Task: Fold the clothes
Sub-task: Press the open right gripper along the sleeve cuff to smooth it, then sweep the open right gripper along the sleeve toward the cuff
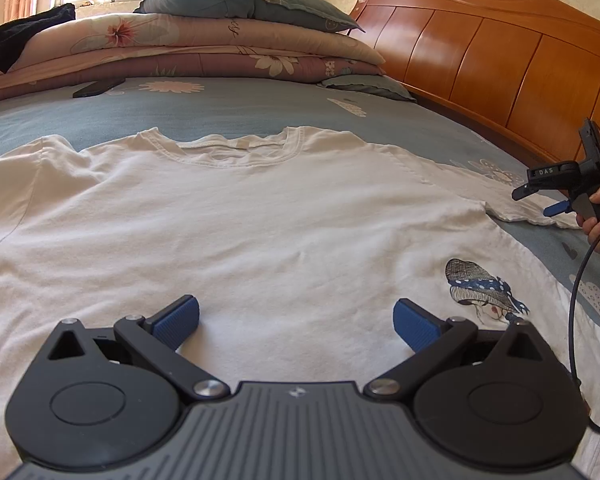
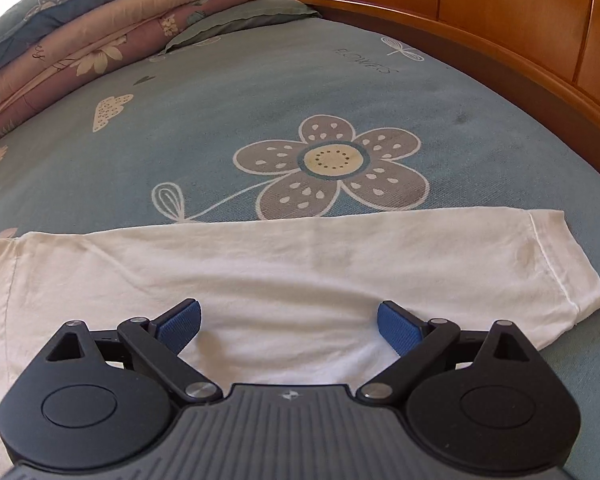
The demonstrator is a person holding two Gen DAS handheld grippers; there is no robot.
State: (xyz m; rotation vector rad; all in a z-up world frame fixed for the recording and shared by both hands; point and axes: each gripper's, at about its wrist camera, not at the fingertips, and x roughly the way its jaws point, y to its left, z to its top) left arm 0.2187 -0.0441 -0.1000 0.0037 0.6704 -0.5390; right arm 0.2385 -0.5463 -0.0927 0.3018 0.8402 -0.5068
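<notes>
T-shirt (image 1: 260,216) — one, white, spread flat on the blue flowered bedsheet (image 2: 260,92), collar toward the far bedding; left gripper (image 1: 296,322) over its lower body, jaws wide, nothing between the blue pads; right gripper (image 2: 288,322) over one sleeve (image 2: 440,256), jaws wide too, empty; from the left view a hand (image 1: 598,216) holds it at the shirt's right side, cable trailing; small hat print (image 1: 482,290) near the hem; beyond — stacked quilts (image 1: 204,48), two pillows, one dark flat object (image 1: 98,89) on the sheet; wooden headboard (image 1: 500,60) on the right.
</notes>
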